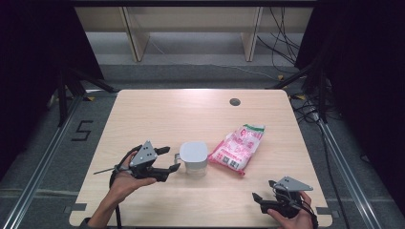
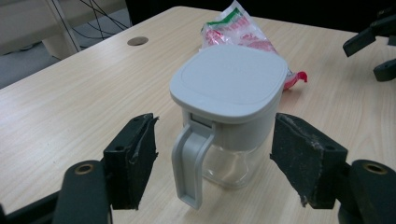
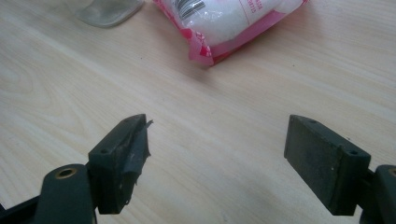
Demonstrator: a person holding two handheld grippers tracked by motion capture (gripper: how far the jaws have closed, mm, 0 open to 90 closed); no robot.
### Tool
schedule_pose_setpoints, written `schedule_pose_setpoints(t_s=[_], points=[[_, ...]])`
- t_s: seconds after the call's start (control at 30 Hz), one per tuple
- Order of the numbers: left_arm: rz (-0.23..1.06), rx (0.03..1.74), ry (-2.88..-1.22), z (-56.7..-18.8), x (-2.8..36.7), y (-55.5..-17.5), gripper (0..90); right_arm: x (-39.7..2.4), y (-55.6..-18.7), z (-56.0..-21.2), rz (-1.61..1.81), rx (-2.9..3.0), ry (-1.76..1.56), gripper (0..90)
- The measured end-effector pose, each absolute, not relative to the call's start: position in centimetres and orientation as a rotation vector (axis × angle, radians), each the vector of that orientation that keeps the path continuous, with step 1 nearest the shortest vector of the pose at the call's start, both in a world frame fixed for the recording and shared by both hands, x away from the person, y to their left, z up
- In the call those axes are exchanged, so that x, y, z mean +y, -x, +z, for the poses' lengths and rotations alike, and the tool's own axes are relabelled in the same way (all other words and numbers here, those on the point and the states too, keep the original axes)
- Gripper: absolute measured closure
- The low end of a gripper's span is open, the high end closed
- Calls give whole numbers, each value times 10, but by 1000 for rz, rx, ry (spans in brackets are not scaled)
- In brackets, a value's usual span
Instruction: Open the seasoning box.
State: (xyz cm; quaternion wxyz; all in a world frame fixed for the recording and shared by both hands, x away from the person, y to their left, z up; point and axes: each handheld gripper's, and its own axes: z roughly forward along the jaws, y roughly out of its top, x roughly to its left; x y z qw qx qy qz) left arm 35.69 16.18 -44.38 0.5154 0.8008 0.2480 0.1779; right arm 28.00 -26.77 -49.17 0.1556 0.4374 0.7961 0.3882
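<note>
A clear jar with a grey lid [image 1: 193, 157] and a grey side handle [image 2: 189, 163] stands upright near the middle of the table. My left gripper [image 1: 172, 159] is just left of it, open, its jaws spread wide to either side of the handle [image 2: 212, 140] without touching it. A pink and white sealed bag [image 1: 239, 145] lies flat just right of the jar [image 2: 233, 28]. My right gripper [image 1: 263, 189] hovers open over bare wood at the front right [image 3: 217, 140], with the bag's near end [image 3: 224, 18] and the jar's base [image 3: 107, 11] beyond it.
The light wooden table [image 1: 167, 109] has a round cable hole [image 1: 234, 101] near its far edge. Floor rails and dark stands flank the table. The right gripper's jaws [image 2: 373, 46] appear far off in the left gripper view.
</note>
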Motion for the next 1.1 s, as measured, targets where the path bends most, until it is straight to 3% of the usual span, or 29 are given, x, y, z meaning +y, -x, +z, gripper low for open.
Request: schedule_pose_setpoints(t_s=[0.17,0.33,0.37,0.4,0.43,0.47,0.53,0.67,1.1], points=[[403,602,-1908,-438,159,-358,338,-269,-281,-492,1108,2290,-1233,227],[412,583,-1902,-432,158,-360,461,-267,-281,-492,1116,2272,-1233,226],[432,560,-1910,-431,158,-362,495,-266,-281,-492,1115,2264,-1255,226],[437,589,-1894,-431,157,-362,586,-264,-280,-492,1111,2262,-1277,226],[449,585,-1887,-430,157,-363,586,-264,-280,-492,1111,2262,-1277,226],[447,587,-1880,-429,158,-364,666,-265,-282,-492,1106,2268,-1245,226],[461,590,-1866,-427,158,-367,697,-264,-282,-492,1103,2269,-1244,226],[459,595,-1863,-430,156,-372,862,-263,-282,-492,1092,2265,-1238,222],[429,582,-1885,-438,147,-380,891,-261,-291,-480,1159,2221,-1185,211]])
